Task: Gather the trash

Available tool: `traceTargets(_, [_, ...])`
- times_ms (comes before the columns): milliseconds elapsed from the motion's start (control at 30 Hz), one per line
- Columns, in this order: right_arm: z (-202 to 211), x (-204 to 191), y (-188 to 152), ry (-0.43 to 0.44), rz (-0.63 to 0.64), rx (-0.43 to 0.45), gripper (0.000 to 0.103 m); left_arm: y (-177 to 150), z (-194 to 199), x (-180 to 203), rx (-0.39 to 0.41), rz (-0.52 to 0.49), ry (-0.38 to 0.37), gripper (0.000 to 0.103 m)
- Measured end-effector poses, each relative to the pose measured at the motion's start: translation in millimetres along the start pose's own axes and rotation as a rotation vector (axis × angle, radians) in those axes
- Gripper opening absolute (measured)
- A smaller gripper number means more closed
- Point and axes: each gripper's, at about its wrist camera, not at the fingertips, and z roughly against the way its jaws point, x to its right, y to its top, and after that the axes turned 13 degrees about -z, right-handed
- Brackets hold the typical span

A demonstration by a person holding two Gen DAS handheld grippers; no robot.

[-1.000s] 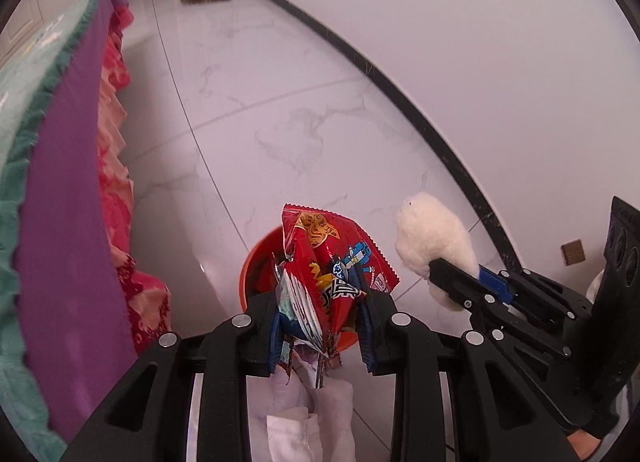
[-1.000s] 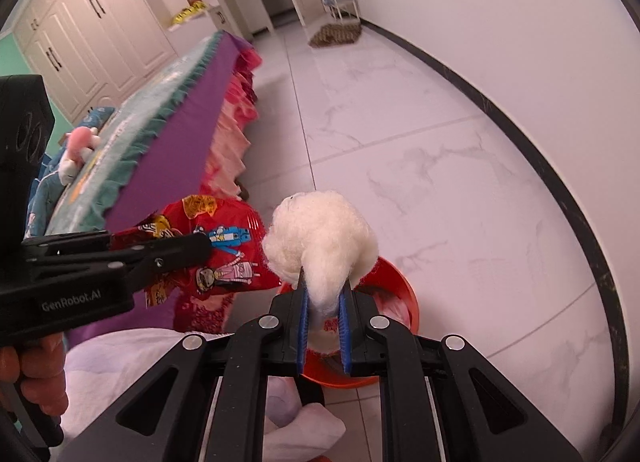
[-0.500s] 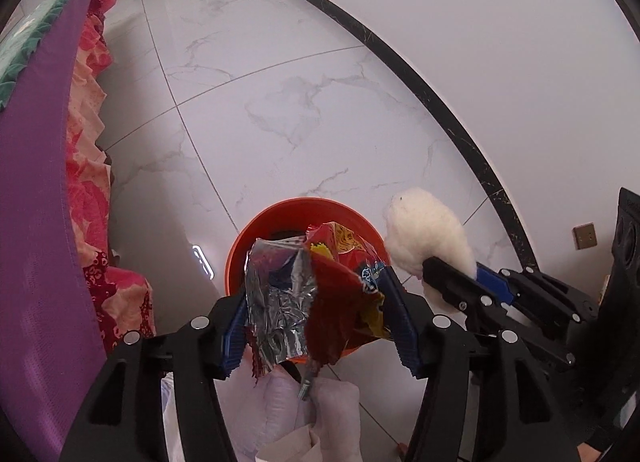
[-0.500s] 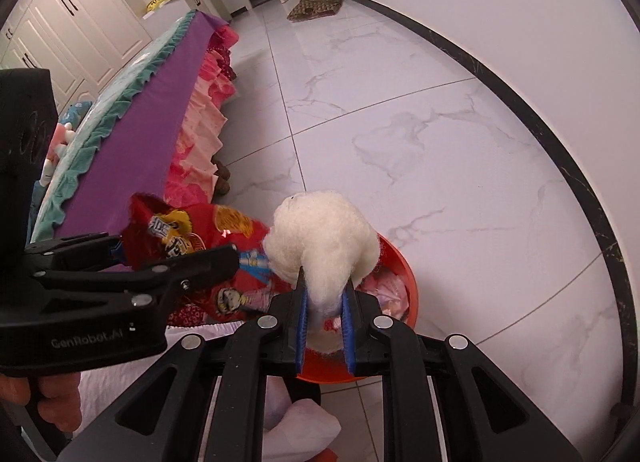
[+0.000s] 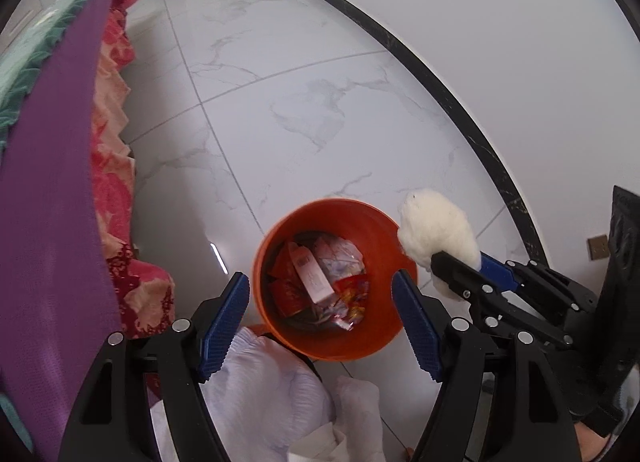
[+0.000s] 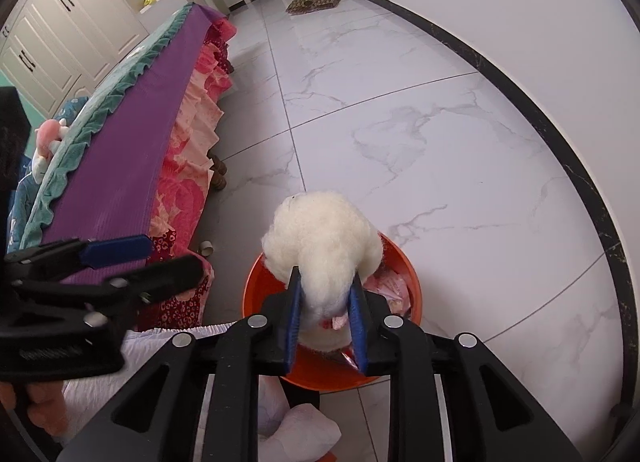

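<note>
We hold the left gripper (image 5: pixel 324 322) over the orange bin (image 5: pixel 376 222), its jaws spread wide and empty, with the bin's mouth framed straight ahead between the two blue pads (image 5: pixel 224 318). Down inside, past the fingertips, lie wrappers and a small carton (image 5: pixel 312 278), so part of the trash is already collected. Our right gripper (image 6: pixel 326 314) has its jaws pressed in on a white cotton wad (image 6: pixel 320 238), which bulges out forward and above the fingertips; the grip looks fairly loose, since the pads (image 6: pixel 291 318) stand some way apart with the fluff between them. Seen from the right wrist, the wad hangs over the near part of the bin, and the bin's rim (image 6: pixel 408 262) shows just beyond it. From the left wrist, though, the wad sits at the bin's right edge, perhaps slightly outside it, so we cannot tell exactly how well it is centred. What we judge is left: bring the wad squarely over the opening and let it go. Being so light, it may cling to the pads or drift past the rim. The marble floor (image 5: pixel 320 102) beyond the jaws shows no further litter.
</note>
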Motion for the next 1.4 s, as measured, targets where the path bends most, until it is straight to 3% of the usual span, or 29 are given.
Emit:
traceTargets(300, [-0.7, -11.7, -4.1, -0.003, 0.013, -0.009, 0.044, -5.2, 8.5, -8.3, 0.006, 0.029, 0.021, 0.074])
traceTargets(533, [13.5, -18.6, -4.1, 0.004, 0.022, 0.015, 0.044, -9.0, 21.1, -10.2, 0.033, 0.038, 0.026, 0.074])
traceTargets(667, [29.3, -23.8, -4.5, -0.001, 0.031, 0.052, 0.05, -11.8, 39.3, -7.2, 0.072, 0.04, 0.038, 0.074])
traceTargets(867, [77.2, -44.3, -11.5, 0.025, 0.066, 0.15, 0.05, -22.9, 85.0, 1.8, 0.179, 0.029, 0.085, 0.074])
traceTargets(933, [95.8, -53.3, -15.2, 0.041, 0.083, 0.187, 0.051, -31.5, 106.4, 3.8, 0.227, 0.035, 0.11, 0.074])
traceTargets(1000, [117.3, -64.7, -19.6, 0.059, 0.101, 0.233, 0.061, -43.0, 130.3, 4.2, 0.277, 0.041, 0.153, 0.075])
traceTargets(1033, [127.6, -72.6, -22.2, 0.066, 0.12, 0.257, 0.061, -46.7, 138.5, 3.4, 0.293, 0.053, 0.17, 0.081])
traceTargets(1133, [156.5, -93.0, -31.8, 0.114, 0.162, 0.31, 0.061, -66.8, 174.6, 2.8, 0.372, 0.074, 0.251, 0.082])
traceTargets(1267, [190.1, -123.5, -47.0, 0.179, 0.212, 0.36, 0.066, -99.7, 222.9, -4.7, 0.461, 0.137, 0.331, 0.085])
traceTargets(1300, [199.2, -134.0, -53.1, 0.202, 0.231, 0.375, 0.071, -111.7, 236.7, -6.9, 0.486, 0.158, 0.359, 0.088])
traceTargets(1400, [222.0, -163.8, -70.8, 0.281, 0.289, 0.399, 0.073, -152.5, 274.3, -14.4, 0.553, 0.228, 0.466, 0.091])
